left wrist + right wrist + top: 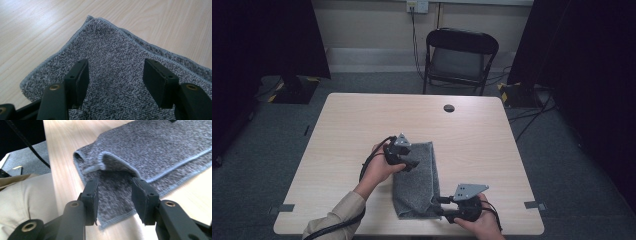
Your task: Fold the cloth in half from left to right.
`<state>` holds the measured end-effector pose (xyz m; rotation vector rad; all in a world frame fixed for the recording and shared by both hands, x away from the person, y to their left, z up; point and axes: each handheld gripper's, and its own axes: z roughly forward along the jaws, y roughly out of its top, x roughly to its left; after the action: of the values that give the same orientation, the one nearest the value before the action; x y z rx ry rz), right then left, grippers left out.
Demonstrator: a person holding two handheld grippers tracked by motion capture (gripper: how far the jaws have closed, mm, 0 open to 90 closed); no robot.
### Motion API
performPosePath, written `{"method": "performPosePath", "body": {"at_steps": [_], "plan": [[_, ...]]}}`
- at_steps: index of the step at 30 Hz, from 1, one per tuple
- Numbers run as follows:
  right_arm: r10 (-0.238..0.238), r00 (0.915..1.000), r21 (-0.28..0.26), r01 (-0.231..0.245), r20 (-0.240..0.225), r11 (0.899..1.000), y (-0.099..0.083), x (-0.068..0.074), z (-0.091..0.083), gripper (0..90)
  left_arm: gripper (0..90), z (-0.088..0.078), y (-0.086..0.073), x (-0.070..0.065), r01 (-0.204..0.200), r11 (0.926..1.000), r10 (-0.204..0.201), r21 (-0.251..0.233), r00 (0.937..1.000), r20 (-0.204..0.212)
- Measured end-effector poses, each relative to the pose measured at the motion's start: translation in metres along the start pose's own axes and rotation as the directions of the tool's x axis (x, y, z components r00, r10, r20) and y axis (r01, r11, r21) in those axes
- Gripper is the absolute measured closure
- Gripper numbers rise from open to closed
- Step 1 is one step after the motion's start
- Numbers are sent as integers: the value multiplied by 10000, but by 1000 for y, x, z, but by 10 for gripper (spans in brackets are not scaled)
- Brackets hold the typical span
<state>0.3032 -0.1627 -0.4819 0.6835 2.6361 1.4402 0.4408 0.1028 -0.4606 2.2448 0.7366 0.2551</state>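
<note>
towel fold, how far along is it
Done: the grey towel lies folded over itself on the table. In hand: nothing; left gripper and right gripper have just been opening, pads clear. Left: the near top corner curls up, probably needs flattening.

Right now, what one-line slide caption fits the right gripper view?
Right gripper, jaws open, at the near corner of a folded grey towel whose top layer curls up, on a light wooden table.
</note>
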Motion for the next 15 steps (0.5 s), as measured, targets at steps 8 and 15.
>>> {"method": "performPosePath", "body": {"at_steps": [8,15], "plan": [[-160,9996,197,155,243,9997,1,-12,1,598,365,-3,1,-2,-56,9998,59,-213,9999,138],[-107,9975,282,88,700,9996,6,-32,4,615,365,-7,-3,-5,-119,9995,124,-280,9998,175]]}}
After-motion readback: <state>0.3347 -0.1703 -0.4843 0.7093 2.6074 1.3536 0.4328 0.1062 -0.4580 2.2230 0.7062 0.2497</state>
